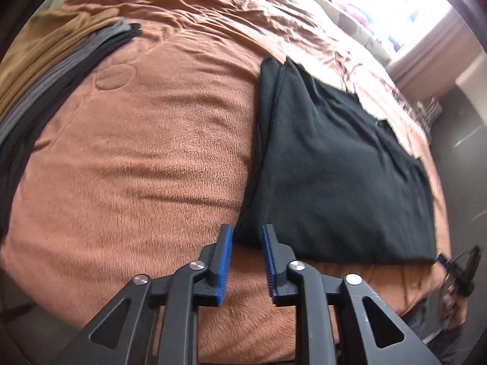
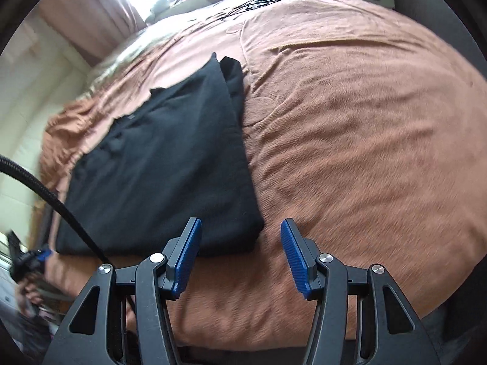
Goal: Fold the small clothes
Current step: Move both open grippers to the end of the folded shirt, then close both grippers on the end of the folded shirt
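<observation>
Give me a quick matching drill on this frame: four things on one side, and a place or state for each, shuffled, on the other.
Things:
1. black garment
2. stack of clothes
3. left gripper
4. blanket

Place or state:
A. jaws apart at the near corner of the dark cloth
B. brown and fuzzy, covering the bed
C. folded flat, lying on the bed
D. tan, grey and black layers at the far left edge

Pairs: 1-C, 2-D, 3-A, 4-B
</observation>
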{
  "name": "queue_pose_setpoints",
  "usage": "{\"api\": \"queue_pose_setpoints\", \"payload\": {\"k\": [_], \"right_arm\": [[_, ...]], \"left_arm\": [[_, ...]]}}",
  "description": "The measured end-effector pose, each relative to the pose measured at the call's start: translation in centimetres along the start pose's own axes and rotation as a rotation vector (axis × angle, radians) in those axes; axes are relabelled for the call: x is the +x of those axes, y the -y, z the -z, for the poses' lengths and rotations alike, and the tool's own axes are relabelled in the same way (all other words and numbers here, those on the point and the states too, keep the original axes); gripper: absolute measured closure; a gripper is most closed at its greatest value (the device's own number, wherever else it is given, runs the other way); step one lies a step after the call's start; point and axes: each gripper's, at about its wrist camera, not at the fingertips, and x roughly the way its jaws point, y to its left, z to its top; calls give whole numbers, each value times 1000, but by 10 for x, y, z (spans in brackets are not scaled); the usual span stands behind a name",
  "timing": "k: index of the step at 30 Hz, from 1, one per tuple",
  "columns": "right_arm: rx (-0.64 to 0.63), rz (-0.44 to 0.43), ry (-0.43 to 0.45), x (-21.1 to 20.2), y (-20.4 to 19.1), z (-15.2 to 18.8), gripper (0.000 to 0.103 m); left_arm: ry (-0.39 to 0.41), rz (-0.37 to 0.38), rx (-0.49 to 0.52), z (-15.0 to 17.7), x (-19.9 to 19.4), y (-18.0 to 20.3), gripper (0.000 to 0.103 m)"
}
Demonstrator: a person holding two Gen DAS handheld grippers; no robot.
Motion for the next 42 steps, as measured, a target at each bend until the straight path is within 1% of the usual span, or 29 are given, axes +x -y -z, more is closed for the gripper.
{"api": "queue_pose_setpoints", "payload": {"k": [2, 4, 8, 10, 16, 18, 25, 30, 33, 34, 35, 36, 37, 38, 39, 41, 42], "right_arm": [[41, -45, 3, -2, 6, 4, 51], [81, -83, 3, -1, 11, 8, 51], [151, -146, -8, 5, 24, 16, 51], [179, -178, -12, 8, 30, 19, 51], [234, -216, -9, 23, 42, 20, 51], [252, -222, 0, 29, 46, 20, 51], [326, -255, 63, 45, 52, 16, 57], [351, -266, 82, 60, 43, 13, 57], [347, -252, 95, 65, 39, 11, 62], [345, -247, 99, 64, 38, 12, 66], [344, -241, 103, 64, 38, 12, 70], [343, -241, 107, 62, 38, 12, 73], [340, -242, 113, 60, 37, 12, 78], [329, -239, 121, 57, 34, 12, 81], [319, -235, 126, 54, 34, 11, 82], [300, -221, 146, 45, 28, 10, 85], [293, -218, 157, 40, 25, 8, 86]], "left_arm": [[21, 33, -29, 3, -6, -1, 54], [40, 62, -54, 5, -10, 0, 49], [35, 139, -138, 11, -7, -3, 49], [28, 159, -168, 13, -3, -4, 49], [4, 187, -228, 18, 13, -7, 49], [8, 191, -243, 18, 18, -7, 49], [61, 193, -291, 10, 31, -6, 49], [103, 210, -318, 3, 37, -2, 50], [101, 205, -316, -1, 45, 0, 50], [109, 205, -313, -3, 46, 0, 50], [114, 203, -308, -3, 47, 1, 51], [121, 190, -298, -4, 48, 2, 54], [128, 165, -290, -3, 48, 2, 65], [129, 140, -287, -3, 49, 1, 76], [133, 137, -287, -3, 50, -1, 77], [141, 152, -287, -4, 48, -2, 84], [140, 154, -273, -4, 47, -2, 85]]}}
